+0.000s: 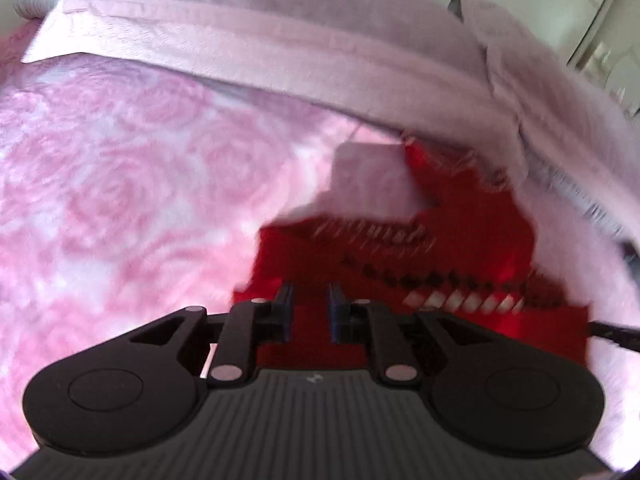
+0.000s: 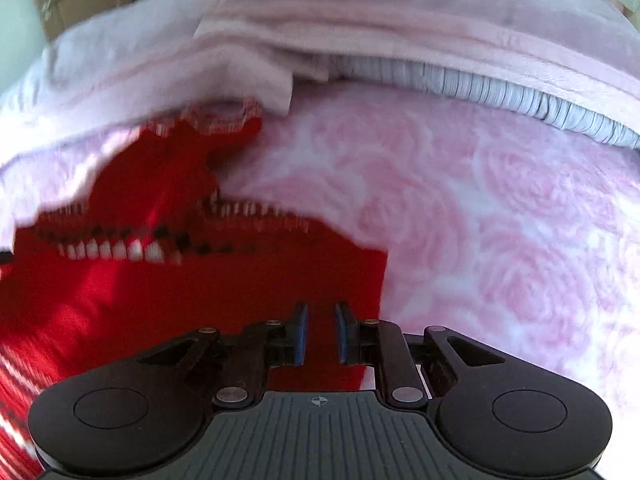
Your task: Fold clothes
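Left gripper (image 1: 310,308): fingers spread with a narrow gap, pinching nothing; the red sweater (image 1: 420,264) lies beneath and ahead of them, its patterned band to their right; right gripper (image 2: 321,330): fingers likewise parted and empty, above the sweater's right edge; the garment extends left of them; the rose-patterned bed cover (image 2: 500,208) lies to the right; a pale pink blanket (image 2: 360,32) sits beyond; both views are blurred.
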Action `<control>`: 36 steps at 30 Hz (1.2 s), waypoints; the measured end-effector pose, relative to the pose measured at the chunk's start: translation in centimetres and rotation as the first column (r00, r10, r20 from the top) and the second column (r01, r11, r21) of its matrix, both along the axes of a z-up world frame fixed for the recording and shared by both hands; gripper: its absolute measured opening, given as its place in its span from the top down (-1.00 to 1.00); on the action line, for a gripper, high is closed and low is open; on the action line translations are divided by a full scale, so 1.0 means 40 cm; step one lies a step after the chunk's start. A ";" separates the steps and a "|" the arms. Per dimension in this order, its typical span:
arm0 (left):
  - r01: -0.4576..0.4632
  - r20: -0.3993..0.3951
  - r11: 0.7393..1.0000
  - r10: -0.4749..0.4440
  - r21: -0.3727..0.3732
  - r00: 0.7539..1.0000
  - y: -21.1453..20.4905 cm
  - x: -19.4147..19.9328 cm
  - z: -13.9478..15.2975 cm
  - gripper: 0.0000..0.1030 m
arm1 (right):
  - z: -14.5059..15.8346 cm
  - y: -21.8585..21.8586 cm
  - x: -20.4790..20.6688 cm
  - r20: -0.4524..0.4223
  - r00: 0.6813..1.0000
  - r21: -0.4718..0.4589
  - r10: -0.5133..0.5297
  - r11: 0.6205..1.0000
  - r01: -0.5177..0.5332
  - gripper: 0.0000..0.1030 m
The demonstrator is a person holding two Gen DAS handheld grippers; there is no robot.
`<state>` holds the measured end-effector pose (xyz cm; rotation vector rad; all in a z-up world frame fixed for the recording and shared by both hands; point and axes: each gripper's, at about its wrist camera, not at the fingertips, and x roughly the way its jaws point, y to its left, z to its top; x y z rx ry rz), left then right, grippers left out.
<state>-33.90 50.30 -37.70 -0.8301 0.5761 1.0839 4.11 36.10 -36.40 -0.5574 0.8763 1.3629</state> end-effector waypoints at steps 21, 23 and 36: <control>0.155 0.315 0.980 -0.109 -0.123 0.943 0.475 0.301 -0.104 0.92 | -0.100 0.577 0.068 -0.472 0.881 0.028 -0.041 0.998 0.061 0.93; 0.190 0.364 0.982 -0.169 -0.020 0.916 0.435 0.266 -0.054 0.92 | -0.058 0.535 0.071 -0.485 0.875 0.124 0.002 0.990 0.066 0.93; 0.336 0.154 0.936 -0.319 -0.102 0.935 -0.217 -0.009 -0.073 0.79 | 0.011 -0.114 -0.090 -0.263 0.933 -0.023 0.245 0.965 -0.260 0.79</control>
